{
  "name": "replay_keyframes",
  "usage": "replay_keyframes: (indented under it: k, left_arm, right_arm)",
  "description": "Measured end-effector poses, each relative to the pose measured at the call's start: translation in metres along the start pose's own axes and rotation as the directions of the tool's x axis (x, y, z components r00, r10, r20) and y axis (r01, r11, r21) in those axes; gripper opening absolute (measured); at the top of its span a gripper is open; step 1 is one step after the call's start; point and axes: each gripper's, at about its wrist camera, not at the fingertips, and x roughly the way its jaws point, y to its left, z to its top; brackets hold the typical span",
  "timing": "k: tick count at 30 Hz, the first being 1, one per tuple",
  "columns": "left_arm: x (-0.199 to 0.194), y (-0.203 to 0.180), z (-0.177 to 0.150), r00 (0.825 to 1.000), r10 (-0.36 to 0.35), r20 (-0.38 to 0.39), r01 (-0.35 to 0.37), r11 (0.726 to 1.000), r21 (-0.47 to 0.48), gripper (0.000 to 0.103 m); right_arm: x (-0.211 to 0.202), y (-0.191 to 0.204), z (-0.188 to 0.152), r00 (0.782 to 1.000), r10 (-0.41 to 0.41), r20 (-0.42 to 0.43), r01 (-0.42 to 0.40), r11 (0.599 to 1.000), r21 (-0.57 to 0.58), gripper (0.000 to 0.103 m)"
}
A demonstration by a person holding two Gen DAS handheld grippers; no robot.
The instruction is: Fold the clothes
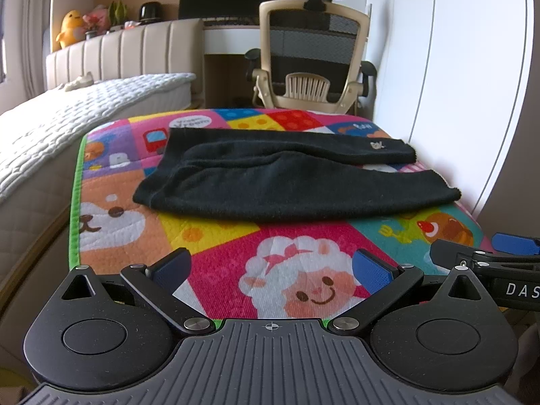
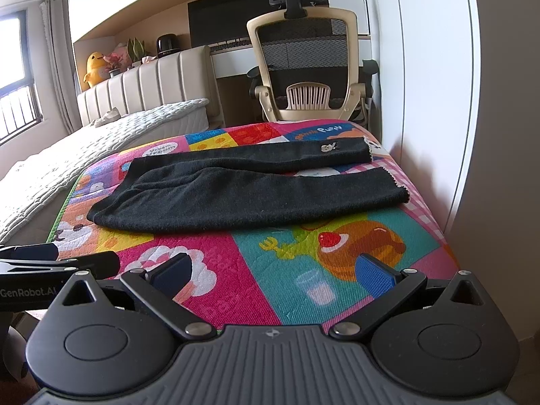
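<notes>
Both grippers are hovering low over the near edge of a cartoon-printed play mat (image 1: 216, 263), side by side and aimed the same way. Left gripper (image 1: 271, 265) is holding its jaws spread wide with nothing between them, its blue pads (image 1: 371, 268) framing a smiling sheep printed on the mat; the right tool's black finger is poking into that view at 3 o'clock. Right gripper (image 2: 271, 270) is likewise standing wide open and empty, its fingers bracketing a teal panel with a pudding drawing, while the left tool is showing at 9 o'clock in its view. Beyond both, toward 12 o'clock, a pair of black trousers (image 1: 270, 182) is lying flat across the mat, well apart from either set of fingertips, waist end to the left and the two legs running to the right, slightly parted, a small pale logo on the farther leg. Farther off, a beige mesh office chair (image 1: 312, 54) is standing at 12 o'clock, a bed with a white quilted cover (image 1: 67, 114) is stretching along 9 to 10 o'clock, and a white wall (image 1: 472, 84) is running past at 2 o'clock.
</notes>
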Motion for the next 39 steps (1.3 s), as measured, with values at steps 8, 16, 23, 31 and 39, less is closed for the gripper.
replay_keyframes:
  k: [8, 16, 23, 31, 39]
  left_arm:
    - [0.0000, 0.0000, -0.0001, 1.000, 0.000, -0.002, 0.000, 1.000, 0.000, 0.103]
    - [0.0000, 0.0000, -0.0002, 1.000, 0.001, -0.004, -0.001, 1.000, 0.000, 0.103]
    - [-0.0002, -0.0001, -0.0006, 1.000, 0.000, -0.006, 0.000, 1.000, 0.000, 0.103]
    - [0.0002, 0.0001, -0.0006, 1.000, -0.003, -0.010, 0.003, 1.000, -0.001, 0.103]
    - [0.0004, -0.0001, -0.0009, 1.000, -0.003, -0.012, 0.003, 1.000, 0.000, 0.103]
  right_arm:
    - [0.0014, -0.0005, 0.0002, 1.000, 0.001, -0.002, -0.001, 1.000, 0.002, 0.103]
    - [0.0017, -0.0007, -0.0004, 1.000, 0.003, -0.007, -0.003, 1.000, 0.002, 0.103]
    - [0.0031, -0.0008, -0.0008, 1.000, 0.004, -0.016, -0.004, 1.000, 0.005, 0.103]
    - [0.0043, -0.0010, -0.0011, 1.000, 0.006, -0.020, -0.006, 1.000, 0.007, 0.103]
    - [0.0035, -0.0016, -0.0015, 1.000, 0.007, -0.022, -0.007, 1.000, 0.010, 0.103]
